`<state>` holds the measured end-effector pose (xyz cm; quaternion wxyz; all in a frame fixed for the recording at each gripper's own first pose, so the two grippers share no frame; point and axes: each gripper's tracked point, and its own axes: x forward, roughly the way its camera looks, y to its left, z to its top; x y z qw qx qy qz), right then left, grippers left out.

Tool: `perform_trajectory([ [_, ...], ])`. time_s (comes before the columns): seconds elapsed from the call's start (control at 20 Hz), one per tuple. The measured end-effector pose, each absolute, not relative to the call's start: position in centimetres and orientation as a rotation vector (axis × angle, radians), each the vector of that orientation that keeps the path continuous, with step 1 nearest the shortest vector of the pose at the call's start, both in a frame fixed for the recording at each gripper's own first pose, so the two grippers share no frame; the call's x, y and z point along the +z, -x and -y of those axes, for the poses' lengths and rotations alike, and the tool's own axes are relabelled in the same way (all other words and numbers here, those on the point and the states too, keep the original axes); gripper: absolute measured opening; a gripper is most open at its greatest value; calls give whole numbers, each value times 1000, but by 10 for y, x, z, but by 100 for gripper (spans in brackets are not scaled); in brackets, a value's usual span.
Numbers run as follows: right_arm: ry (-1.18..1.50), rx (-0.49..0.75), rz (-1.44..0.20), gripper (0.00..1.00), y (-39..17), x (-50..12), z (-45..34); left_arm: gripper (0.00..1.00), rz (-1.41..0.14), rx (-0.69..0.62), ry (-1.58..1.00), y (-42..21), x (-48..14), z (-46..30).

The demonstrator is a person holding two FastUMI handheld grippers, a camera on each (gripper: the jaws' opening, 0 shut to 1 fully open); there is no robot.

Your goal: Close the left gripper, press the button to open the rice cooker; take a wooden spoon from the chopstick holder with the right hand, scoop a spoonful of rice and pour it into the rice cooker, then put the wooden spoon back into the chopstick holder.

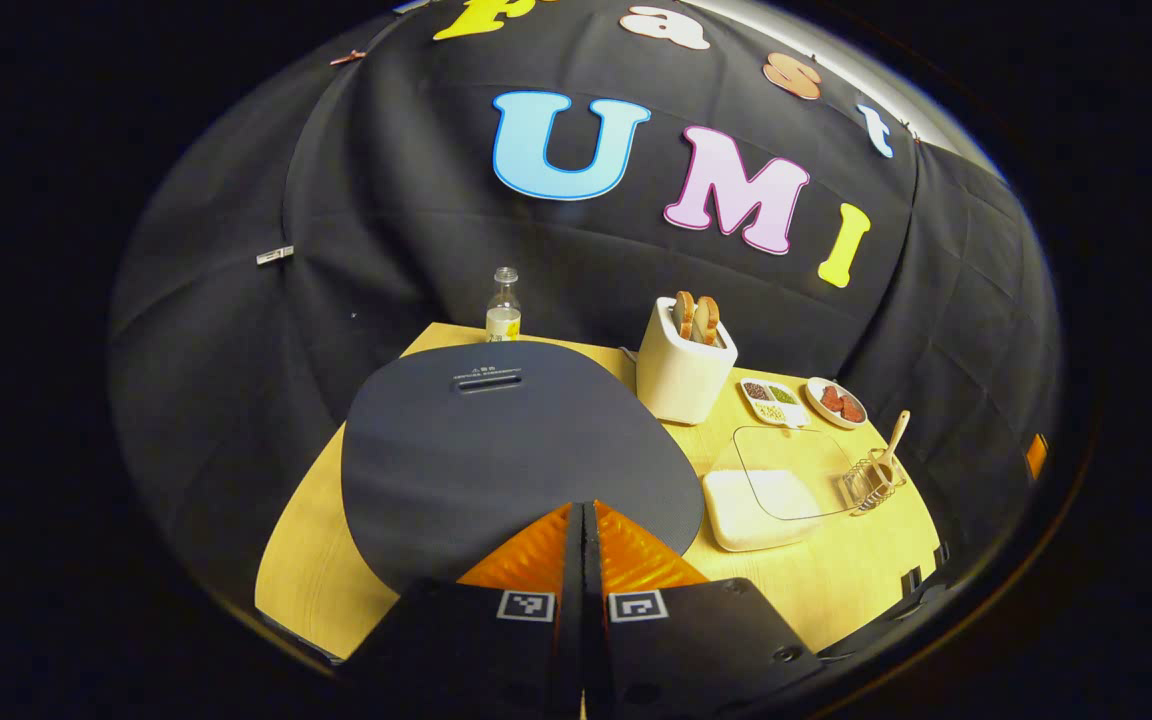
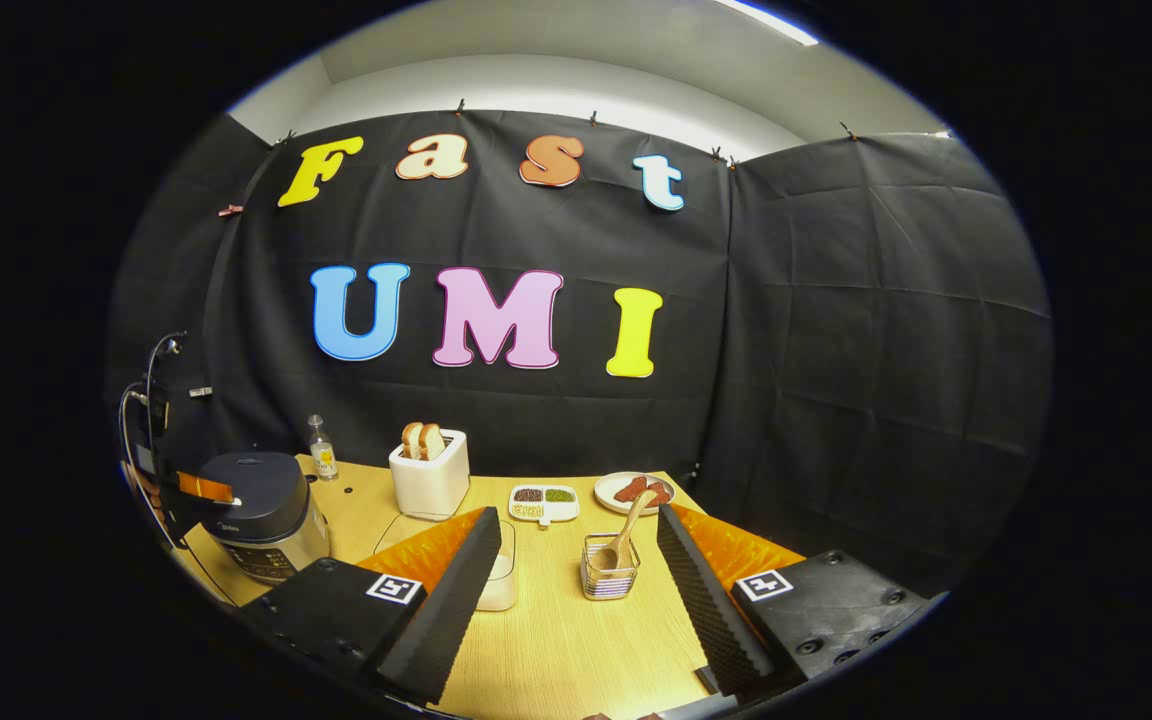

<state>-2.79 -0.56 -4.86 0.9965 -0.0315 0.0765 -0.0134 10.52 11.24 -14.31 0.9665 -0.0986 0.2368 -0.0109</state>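
Rice cooker (image 2: 258, 512) sat far left on table (image 2: 556, 640), lid down, rigid, heavy. Left gripper (image 1: 581, 520) pressed together above lid. Wooden spoon (image 2: 626, 535), light, stiff, stood in chopstick holder (image 2: 608, 580); grip upper handle. Right gripper (image 2: 576, 590) spread apart.

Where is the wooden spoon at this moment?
In the right gripper view, the wooden spoon stands in the chopstick holder, mid-table between the open right gripper's fingers.

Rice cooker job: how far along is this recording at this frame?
Done: the left gripper is shut, hovering over the rice cooker lid. In hand: the button press; the lid is not yet open. Left: the open right gripper faces the wooden spoon in the chopstick holder; scooping, pouring and returning remain.
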Motion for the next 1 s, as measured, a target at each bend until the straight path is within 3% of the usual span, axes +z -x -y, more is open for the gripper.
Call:
perform_trajectory([
  [0.55,75,-5,-201,98,18,-62,5,6,-508,22,258,-104,-150,-113],
  [0.6,76,-1,-207,98,17,-63,6,10,-496,23,255,-104,-147,-113],
  [0.75,86,11,-216,98,12,-60,11,7,-502,46,238,-101,-140,-114],
  [1.0,76,41,-213,98,-11,-55,21,6,-294,163,256,-101,-43,-118],
])
